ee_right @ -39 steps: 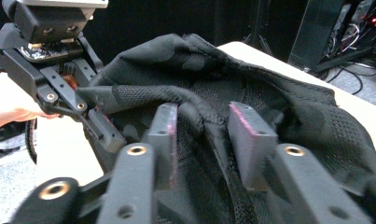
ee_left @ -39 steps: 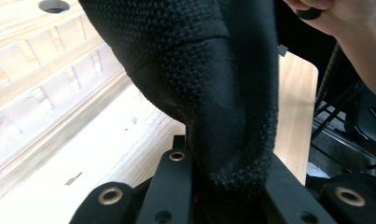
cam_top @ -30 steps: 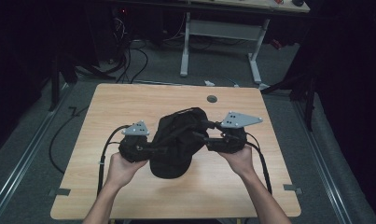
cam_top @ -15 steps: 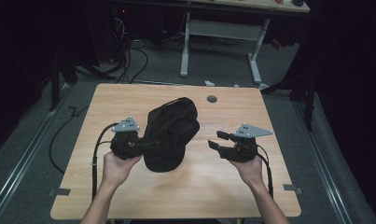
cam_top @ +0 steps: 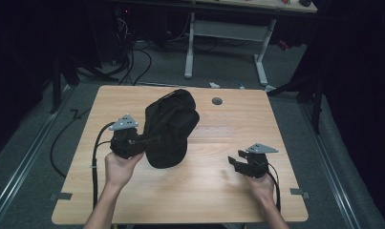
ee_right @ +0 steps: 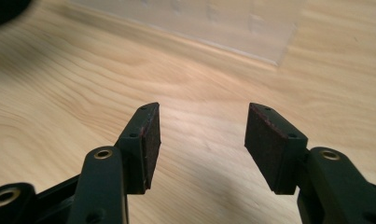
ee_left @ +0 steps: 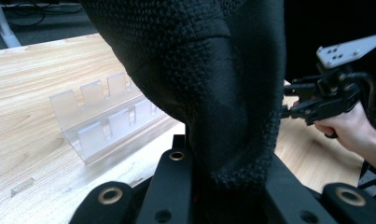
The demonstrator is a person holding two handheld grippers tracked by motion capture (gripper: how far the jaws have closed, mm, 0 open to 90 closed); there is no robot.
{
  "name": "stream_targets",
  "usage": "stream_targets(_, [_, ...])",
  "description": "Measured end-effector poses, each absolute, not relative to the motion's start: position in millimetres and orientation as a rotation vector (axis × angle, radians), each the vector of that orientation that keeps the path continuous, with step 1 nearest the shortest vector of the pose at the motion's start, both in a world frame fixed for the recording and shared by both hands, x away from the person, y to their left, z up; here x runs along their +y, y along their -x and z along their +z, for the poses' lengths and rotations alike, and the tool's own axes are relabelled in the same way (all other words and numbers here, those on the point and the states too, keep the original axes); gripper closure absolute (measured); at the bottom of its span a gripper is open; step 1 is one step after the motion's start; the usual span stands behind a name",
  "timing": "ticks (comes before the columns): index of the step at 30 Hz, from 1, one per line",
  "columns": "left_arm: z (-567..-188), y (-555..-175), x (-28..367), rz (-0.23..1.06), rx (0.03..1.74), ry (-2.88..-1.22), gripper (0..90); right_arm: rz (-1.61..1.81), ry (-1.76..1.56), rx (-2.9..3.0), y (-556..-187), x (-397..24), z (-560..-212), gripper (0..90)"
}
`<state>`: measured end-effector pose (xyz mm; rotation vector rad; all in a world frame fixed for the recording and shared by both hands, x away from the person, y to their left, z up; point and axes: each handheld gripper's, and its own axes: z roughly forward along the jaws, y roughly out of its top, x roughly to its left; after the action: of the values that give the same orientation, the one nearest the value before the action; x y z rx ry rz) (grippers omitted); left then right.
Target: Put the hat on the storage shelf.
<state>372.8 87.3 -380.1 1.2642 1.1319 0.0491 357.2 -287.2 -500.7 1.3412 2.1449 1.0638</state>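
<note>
Your left gripper (cam_top: 133,143) clamps its jaws on the black bag (cam_top: 168,126); your right gripper (cam_top: 241,164), jaws open and empty, hovers over the tabletop (cam_top: 204,191).

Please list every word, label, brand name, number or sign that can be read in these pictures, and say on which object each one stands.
There are none: no legible text shows on the black bag, the clear plastic rack, the wooden table, the left gripper or the right gripper.
</note>
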Motion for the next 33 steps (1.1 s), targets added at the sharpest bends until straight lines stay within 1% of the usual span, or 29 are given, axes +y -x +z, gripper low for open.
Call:
stream_targets(8, [-370.4, -381.6, 91.1, 0.086, 1.139, -1.203, 85.5, 0.938, -1.38, 2.127, -360.7, -297.2, -522.9, 43.9])
stream_targets(12, [-365.1, -386.7, 92.1, 0.108, 1.143, -1.173, 85.5, 0.902, -1.388, 2.113, -361.9, -298.9, -530.5, 41.8])
stream_targets(15, [-362.4, -390.7, 92.8, 0.134, 1.15, -1.147, 85.5, 0.893, -1.399, 2.106, -362.6, -298.9, -530.5, 38.9])
stream_targets(19, [-362.4, -396.2, 94.0, 0.164, 1.165, -1.126, 85.5, 0.888, -1.411, 2.098, -363.6, -299.2, -530.6, 37.2])
stream_targets(33, [-356.5, -424.3, 92.4, 0.309, 1.221, -1.094, 85.4, 0.886, -1.419, 2.095, -363.3, -298.9, -530.6, 36.3])
